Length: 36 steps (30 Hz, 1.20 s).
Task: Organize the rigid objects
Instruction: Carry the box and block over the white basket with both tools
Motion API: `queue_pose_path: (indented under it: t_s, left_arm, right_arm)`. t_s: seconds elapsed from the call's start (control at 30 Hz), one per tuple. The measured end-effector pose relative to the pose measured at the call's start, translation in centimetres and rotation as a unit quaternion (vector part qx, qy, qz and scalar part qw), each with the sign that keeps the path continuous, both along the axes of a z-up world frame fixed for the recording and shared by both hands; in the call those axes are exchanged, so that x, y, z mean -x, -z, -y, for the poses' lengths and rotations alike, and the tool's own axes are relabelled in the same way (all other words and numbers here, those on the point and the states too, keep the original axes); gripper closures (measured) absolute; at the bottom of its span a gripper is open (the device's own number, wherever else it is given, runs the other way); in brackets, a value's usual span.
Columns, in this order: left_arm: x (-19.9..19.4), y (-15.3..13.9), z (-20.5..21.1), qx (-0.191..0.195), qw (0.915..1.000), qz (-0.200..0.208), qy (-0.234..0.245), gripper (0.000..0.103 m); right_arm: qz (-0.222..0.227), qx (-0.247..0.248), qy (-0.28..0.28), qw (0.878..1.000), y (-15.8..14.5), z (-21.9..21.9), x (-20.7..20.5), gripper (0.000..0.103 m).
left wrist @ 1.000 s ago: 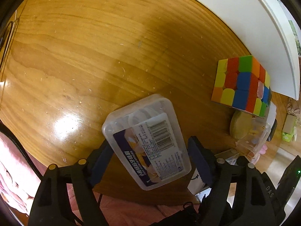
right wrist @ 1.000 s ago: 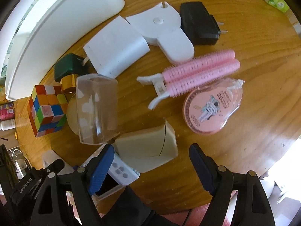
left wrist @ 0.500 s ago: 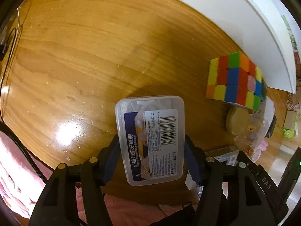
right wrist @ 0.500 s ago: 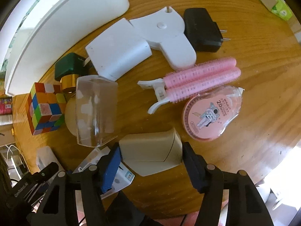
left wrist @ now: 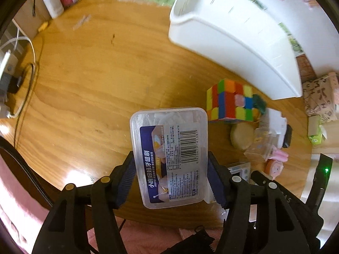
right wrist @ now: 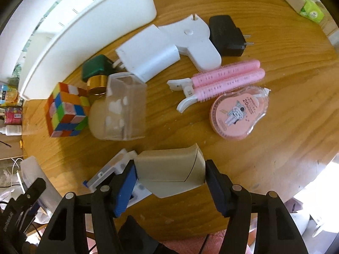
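Note:
My left gripper (left wrist: 170,177) is shut on a clear plastic box (left wrist: 169,154) with a blue label and barcode, held above the wooden table (left wrist: 84,84). My right gripper (right wrist: 169,177) is shut on a beige case (right wrist: 169,173), lifted slightly off the table (right wrist: 275,127). A long white bin stands at the back, seen in the left wrist view (left wrist: 233,38) and in the right wrist view (right wrist: 84,27). A colour cube (right wrist: 65,110) sits in front of the bin and also shows in the left wrist view (left wrist: 231,101).
On the table lie a clear cup on its side (right wrist: 122,108), a green-and-gold bottle (right wrist: 95,74), a white adapter (right wrist: 148,55), a white gun-shaped tool (right wrist: 197,42), a black plug (right wrist: 226,36), pink rollers (right wrist: 228,78), a pink tape dispenser (right wrist: 237,112) and a small white device (right wrist: 112,171). Cables (left wrist: 12,74) lie at the left edge.
Both grippers closed on their objects: left on the clear box, right on the beige case. Both then lifted and tilted, so the white bin shows more.

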State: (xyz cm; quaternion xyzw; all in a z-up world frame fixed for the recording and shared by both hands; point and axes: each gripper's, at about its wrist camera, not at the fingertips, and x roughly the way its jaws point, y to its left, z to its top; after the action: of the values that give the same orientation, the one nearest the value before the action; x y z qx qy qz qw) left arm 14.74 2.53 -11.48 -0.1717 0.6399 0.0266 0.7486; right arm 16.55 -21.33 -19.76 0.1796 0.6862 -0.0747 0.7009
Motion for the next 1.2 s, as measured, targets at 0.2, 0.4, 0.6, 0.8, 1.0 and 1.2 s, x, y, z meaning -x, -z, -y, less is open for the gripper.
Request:
queue_pose_path:
  t_s: [0.2,0.4,0.6,0.8,1.0,1.2]
  left_arm:
    - [2.5,-3.6,-1.2,-0.008,0.9975,0.064,0.03,0.036]
    - [4.4,-3.1,-1.5,-0.018,0.9913,0.112,0.067,0.036]
    - [6.5,-3.0,-1.7,-0.026,0.9828,0.148,0.107,0.036]
    - [7.4,-4.7,-1.7,-0.029,0.9737,0.186,0.128,0.036]
    - [6.6,-6.8,-1.0,-0.036,0.9623,0.234,0.133,0.036]
    - [4.2,-8.8,-0.3,-0.043,0.95,0.281,0.129,0.036]
  right_arm:
    - [0.055,0.006,0.011,0.998,-3.3,-1.1,3.2,0.039]
    - [0.117,0.011,0.015,0.993,-6.3,-2.9,7.3,0.039]
    - [0.202,0.024,-0.002,0.979,-9.0,-4.7,11.4,0.039]
    - [0.294,0.064,-0.042,0.953,-12.2,-7.4,12.9,0.039]
    - [0.372,0.108,-0.09,0.917,-15.6,-8.7,13.1,0.039]
    - [0.429,0.119,-0.118,0.888,-17.9,-8.1,11.0,0.039]
